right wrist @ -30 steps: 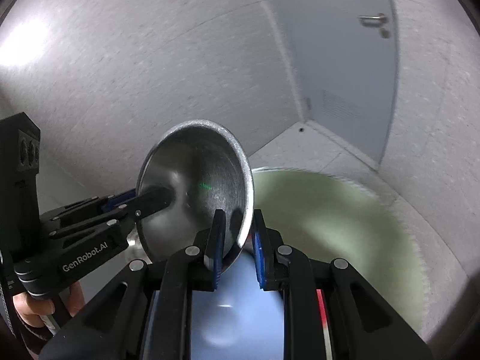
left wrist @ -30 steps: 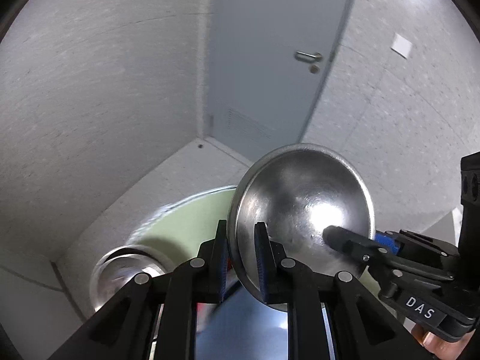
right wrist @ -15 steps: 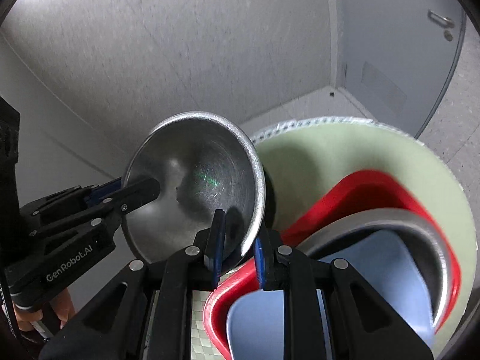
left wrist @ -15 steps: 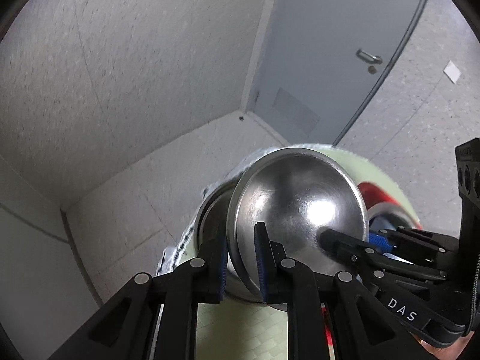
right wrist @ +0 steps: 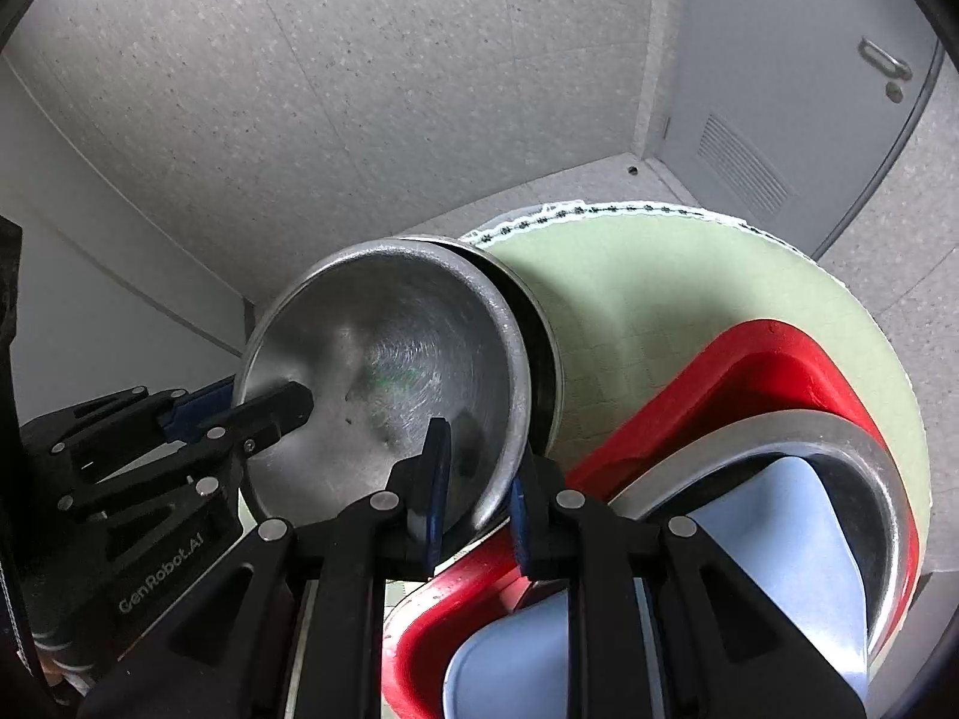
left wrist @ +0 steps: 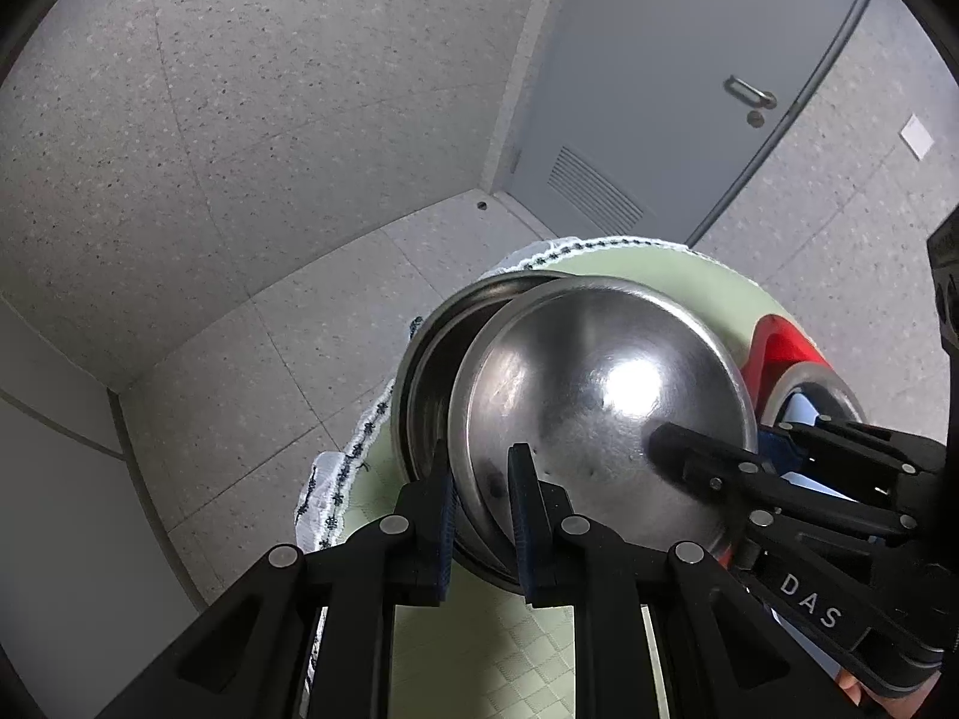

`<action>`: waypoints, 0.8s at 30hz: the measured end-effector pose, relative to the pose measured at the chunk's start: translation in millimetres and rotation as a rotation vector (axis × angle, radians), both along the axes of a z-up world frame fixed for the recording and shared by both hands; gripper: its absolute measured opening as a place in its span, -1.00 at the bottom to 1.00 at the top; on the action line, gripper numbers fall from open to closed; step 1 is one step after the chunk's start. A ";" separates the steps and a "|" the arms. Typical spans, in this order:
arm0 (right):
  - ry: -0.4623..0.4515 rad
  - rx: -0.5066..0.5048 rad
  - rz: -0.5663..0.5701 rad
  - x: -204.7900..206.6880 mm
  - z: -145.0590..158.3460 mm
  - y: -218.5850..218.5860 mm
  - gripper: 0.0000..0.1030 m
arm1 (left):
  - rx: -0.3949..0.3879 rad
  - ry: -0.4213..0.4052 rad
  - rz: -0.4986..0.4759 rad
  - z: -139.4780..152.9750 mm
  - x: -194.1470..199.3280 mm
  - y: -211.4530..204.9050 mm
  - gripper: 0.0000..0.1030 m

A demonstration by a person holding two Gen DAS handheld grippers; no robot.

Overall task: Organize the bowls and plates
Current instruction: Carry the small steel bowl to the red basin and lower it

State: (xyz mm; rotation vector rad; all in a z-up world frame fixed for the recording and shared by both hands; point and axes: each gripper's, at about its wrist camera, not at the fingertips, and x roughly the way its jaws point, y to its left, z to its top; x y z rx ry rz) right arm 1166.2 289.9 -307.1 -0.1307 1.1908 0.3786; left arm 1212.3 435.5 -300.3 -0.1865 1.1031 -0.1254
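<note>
A steel bowl (left wrist: 599, 407) (right wrist: 383, 383) hangs tilted between my two grippers, just over a second steel bowl (left wrist: 425, 383) (right wrist: 542, 353) that sits on the green round table (left wrist: 659, 263) (right wrist: 659, 293). My left gripper (left wrist: 482, 473) is shut on the held bowl's rim. My right gripper (right wrist: 476, 467) is shut on the opposite rim; it also shows in the left wrist view (left wrist: 665, 440). The left gripper shows in the right wrist view (right wrist: 293, 404).
A red tray (right wrist: 749, 371) (left wrist: 773, 353) holds a steel dish (right wrist: 839, 449) with a pale blue plate (right wrist: 773, 539) inside. The table has a lace-edged cloth (left wrist: 347, 467). A grey floor, walls and a door (left wrist: 689, 90) lie beyond.
Both grippers have carried the steel bowl down and over the table, and it now hangs right above the second steel bowl. The cameras have tilted down.
</note>
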 end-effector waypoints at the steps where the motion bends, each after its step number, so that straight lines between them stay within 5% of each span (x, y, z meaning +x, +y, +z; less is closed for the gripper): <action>1: 0.003 -0.003 0.000 0.6 -0.4 0.1 -0.59 | 0.002 -0.003 0.001 -1.6 -3.8 -1.0 -0.75; 7: 0.000 0.003 -0.001 -4.0 3.4 -3.2 -0.35 | -0.024 0.001 -0.001 -6.5 -4.1 -2.6 -0.57; 14: -0.007 0.011 0.007 -2.5 7.2 -4.8 -0.34 | -0.055 -0.008 0.020 -2.5 -6.3 4.4 -0.42; 20: -0.023 0.018 0.010 -0.9 16.7 -12.1 -0.33 | -0.089 -0.034 0.030 3.8 -13.5 10.8 -0.12; 24: -0.033 0.023 0.012 1.4 23.3 -15.5 -0.31 | -0.105 -0.085 0.042 19.0 -26.4 17.2 0.28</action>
